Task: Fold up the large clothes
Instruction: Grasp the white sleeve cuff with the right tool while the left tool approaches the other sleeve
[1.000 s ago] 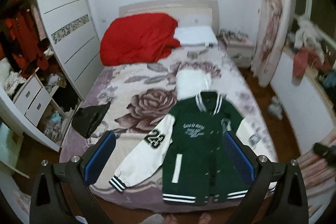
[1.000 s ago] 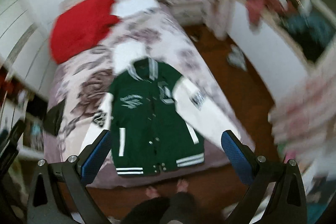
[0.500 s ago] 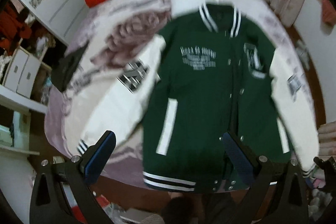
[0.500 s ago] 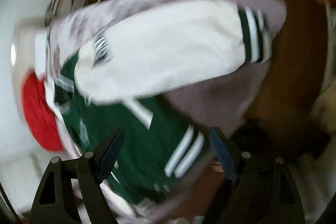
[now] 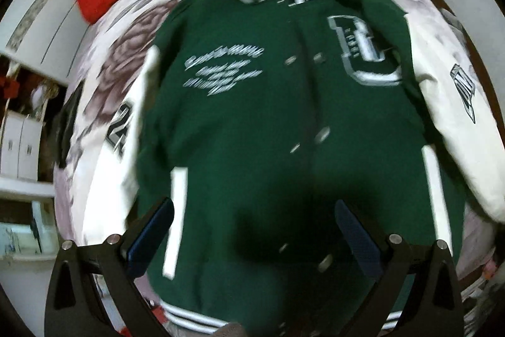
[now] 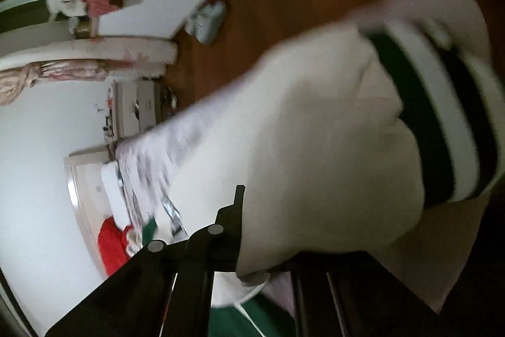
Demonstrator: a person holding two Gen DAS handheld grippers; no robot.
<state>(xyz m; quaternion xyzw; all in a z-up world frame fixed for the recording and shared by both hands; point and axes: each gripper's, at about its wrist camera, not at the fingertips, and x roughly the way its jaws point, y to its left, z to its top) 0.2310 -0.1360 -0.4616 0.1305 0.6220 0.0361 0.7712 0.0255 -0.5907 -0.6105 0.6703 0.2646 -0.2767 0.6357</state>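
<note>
Clearly, 1 green jacket (image 5: pixel 252 131) with 2 white sleeves (image 6: pixel 315 131).

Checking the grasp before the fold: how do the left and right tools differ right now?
The left tool is wide open with nothing between its fingers; the right tool looks nearly closed, pinching the white sleeve. The left tool hovers over the jacket's green front; the right tool sits at the sleeve. Both work the same jacket.

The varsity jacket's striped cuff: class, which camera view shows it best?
The right wrist view: the striped cuff fills its right side, ending the white sleeve. The left wrist view shows the green jacket body, but no cuff.
</note>
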